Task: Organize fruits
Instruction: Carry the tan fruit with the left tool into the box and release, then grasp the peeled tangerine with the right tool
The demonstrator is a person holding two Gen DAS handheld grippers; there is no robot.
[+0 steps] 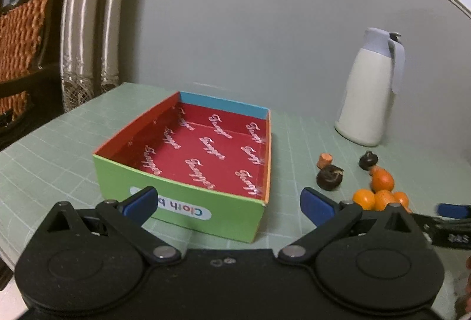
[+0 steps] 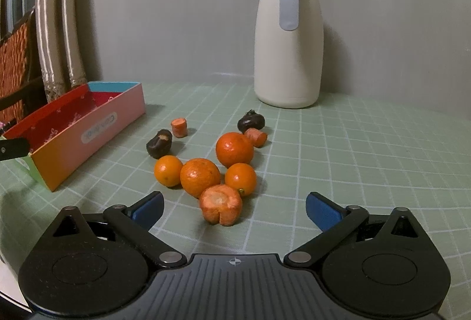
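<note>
An empty cardboard box (image 1: 188, 196) with a red inside and a green front wall sits just ahead of my left gripper (image 1: 228, 206), which is open and holds nothing. The box also shows at the left of the right wrist view (image 2: 88, 128). My right gripper (image 2: 234, 209) is open and empty, with a carrot chunk (image 2: 220, 203) between its fingers. Behind the chunk lie several oranges (image 2: 200, 177), two smaller carrot pieces (image 2: 179, 127) and two dark brown fruits (image 2: 159, 143). The same pile shows at the right of the left wrist view (image 1: 379, 196).
A white thermos jug (image 2: 288, 37) with a grey lid stands at the back of the green grid mat (image 2: 368, 149). A grey wall is behind it. Curtains (image 1: 88, 25) and a wicker chair (image 1: 20, 34) are off the table's left edge.
</note>
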